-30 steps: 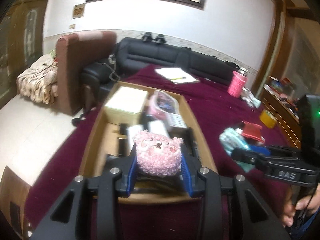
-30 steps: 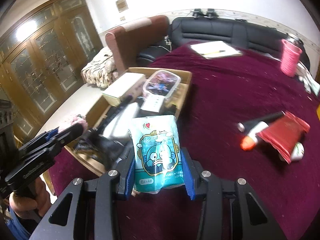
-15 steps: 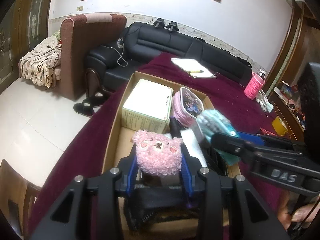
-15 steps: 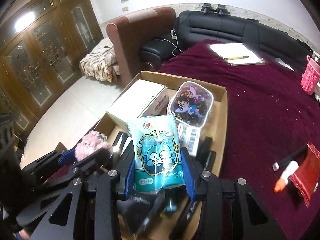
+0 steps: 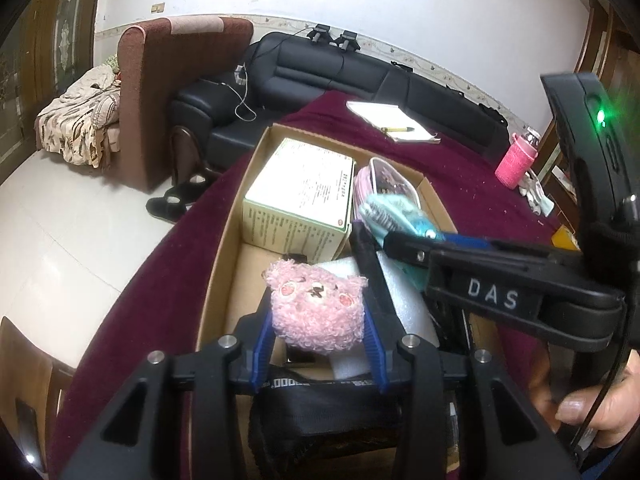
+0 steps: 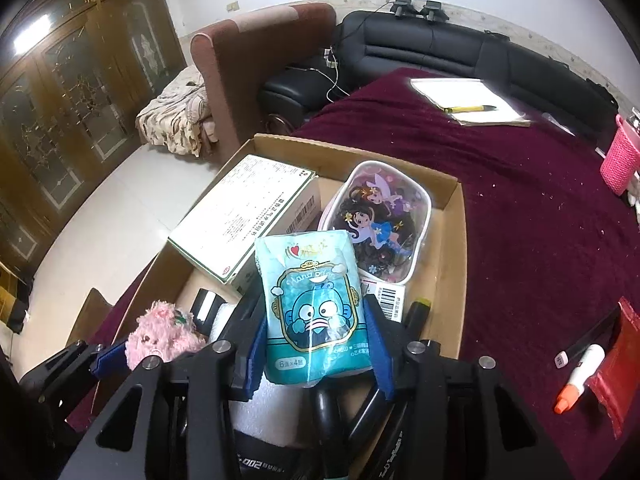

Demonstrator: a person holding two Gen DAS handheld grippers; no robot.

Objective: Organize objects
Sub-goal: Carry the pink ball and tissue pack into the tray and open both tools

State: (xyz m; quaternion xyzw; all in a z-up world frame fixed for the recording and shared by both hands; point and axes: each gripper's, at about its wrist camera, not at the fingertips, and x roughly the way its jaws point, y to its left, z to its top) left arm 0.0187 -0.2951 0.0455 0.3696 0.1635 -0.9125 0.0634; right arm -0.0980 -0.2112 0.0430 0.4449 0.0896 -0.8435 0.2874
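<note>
An open cardboard box [image 5: 224, 248] sits at the edge of the maroon table. My left gripper [image 5: 316, 344] is shut on a pink plush toy [image 5: 316, 312] and holds it low over the box's near end. In the right wrist view the same plush toy [image 6: 160, 336] shows at lower left, in the left gripper [image 6: 116, 356]. My right gripper [image 6: 316, 356] has a teal tissue pack [image 6: 312, 304] between its pads, over the middle of the box [image 6: 452, 240]. Its jaws are opening, with the pads still at the pack's sides. It reaches in from the right as the right gripper [image 5: 404, 236] in the left wrist view.
Inside the box lie a white-green carton [image 5: 304, 196], a cartoon pouch [image 6: 380, 224], white foam [image 5: 400, 296] and several black items. On the cloth are a notepad with pen [image 6: 468, 100], a pink cup [image 6: 620, 160], a marker [image 6: 580, 376] and a red pouch [image 6: 624, 360]. A black sofa [image 5: 360, 76] stands behind.
Both grippers have moved from beside the box to over it and lower into it, each carrying its object. The right gripper's pads stand slightly wider around the tissue pack.
</note>
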